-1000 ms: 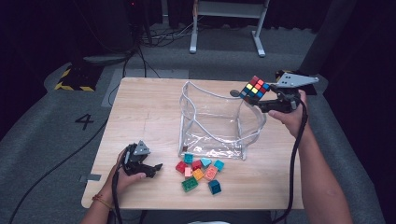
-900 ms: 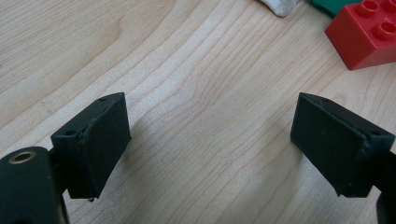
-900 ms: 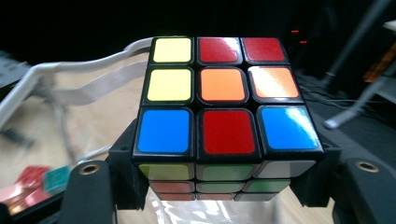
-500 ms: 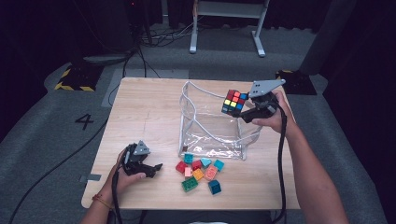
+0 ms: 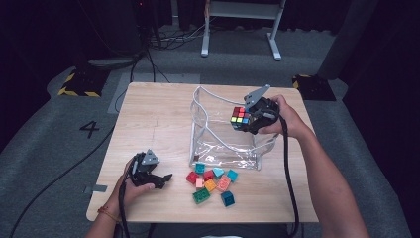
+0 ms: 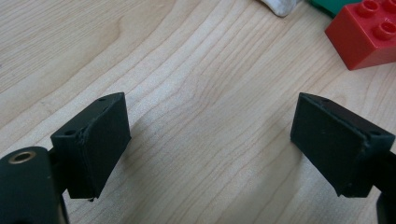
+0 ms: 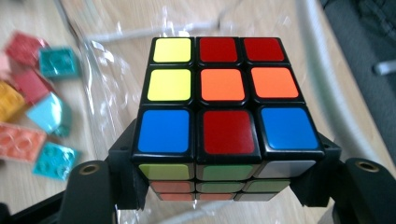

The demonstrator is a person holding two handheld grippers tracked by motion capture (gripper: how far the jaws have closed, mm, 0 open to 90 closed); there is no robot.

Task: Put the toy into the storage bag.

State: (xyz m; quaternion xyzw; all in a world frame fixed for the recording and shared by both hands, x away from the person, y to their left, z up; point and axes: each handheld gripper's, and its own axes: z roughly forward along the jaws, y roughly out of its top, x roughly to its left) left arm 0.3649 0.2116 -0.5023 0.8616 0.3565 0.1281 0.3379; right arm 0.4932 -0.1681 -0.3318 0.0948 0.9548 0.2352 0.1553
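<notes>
We have the Rubik's cube (image 5: 239, 118) clamped between the fingers of our right gripper (image 5: 247, 119), held in the air over the open mouth of the clear plastic bag (image 5: 223, 148) that stands near the middle of the desk (image 5: 148, 119), a little toward its right edge. In the right gripper view the two black fingers press on opposite sides of the cube's lower layer, spread wide because the cube is wide, and the bag's crinkled film and white piping lie beneath it. Our left gripper (image 5: 166, 177) rests on the desk near the front left corner, its fingers wide apart with nothing but bare wood between them; a red brick (image 6: 369, 30) lies just beyond them. The heap of toy building bricks (image 5: 210, 181) sits near the front edge, just outside the bag. We judge the step in hand to be placing the cube into the bag. The next move calls for lowering it straight through the opening, clear of the piping rim, then spreading the fingers once it is well inside; the soft wall may fold inward if brushed.
</notes>
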